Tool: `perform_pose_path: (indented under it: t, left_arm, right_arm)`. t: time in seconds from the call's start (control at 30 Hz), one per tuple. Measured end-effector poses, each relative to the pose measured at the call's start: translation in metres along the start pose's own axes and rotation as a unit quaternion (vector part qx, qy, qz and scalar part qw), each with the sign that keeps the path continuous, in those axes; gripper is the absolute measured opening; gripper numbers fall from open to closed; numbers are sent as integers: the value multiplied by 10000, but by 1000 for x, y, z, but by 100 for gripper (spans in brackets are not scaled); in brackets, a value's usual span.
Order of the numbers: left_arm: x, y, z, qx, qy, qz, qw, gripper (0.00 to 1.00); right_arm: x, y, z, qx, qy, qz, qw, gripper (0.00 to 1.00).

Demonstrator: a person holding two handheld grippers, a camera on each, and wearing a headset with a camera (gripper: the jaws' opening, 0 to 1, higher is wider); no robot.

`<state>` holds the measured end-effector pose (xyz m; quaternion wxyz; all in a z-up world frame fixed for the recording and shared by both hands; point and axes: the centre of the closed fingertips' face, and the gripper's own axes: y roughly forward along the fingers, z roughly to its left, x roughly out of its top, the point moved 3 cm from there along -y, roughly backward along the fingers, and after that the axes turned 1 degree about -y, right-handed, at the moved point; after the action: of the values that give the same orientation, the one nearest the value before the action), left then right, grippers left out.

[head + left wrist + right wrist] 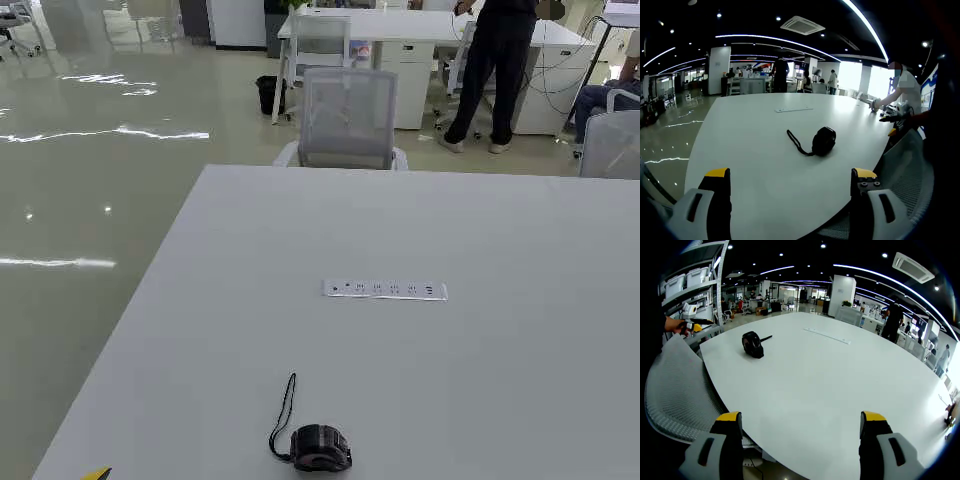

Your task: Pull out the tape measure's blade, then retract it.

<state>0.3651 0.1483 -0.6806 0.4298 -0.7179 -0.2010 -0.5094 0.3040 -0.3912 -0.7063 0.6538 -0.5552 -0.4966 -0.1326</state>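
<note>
The left gripper [791, 173] and right gripper [801, 416] are open and empty, and the tape measure [320, 448] sits loose near the edge of the table [400, 230], so a clumsy grab may push it off.

A grey mesh chair [347, 115] stands at the white table [480, 380]'s far edge on glossy floor [90, 200]

A white table [500, 380] carries a socket strip [385, 290]; a grey mesh chair [348, 118] stands at its far edge.
</note>
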Motion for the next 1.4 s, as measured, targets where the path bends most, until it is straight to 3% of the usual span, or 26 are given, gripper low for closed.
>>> perform_pose_path:
  t: [0.33,0.97,1.17,1.4]
  left_arm:
    - [2,1,3,25,21,30,10000,99]
    - [2,9,-7,-70,126,196,9997,99]
    - [13,25,-3,-71,427,313,9986,99]
    - [24,49,-9,-394,528,476,9967,99]
  right_arm:
    - [-2,0,1,-60,13,-56,10000,100]
    - [-8,3,1,85,-94,45,9999,98]
    - [1,10,-1,165,-203,54,9996,97]
    - [15,23,3,341,-408,65,9986,95]
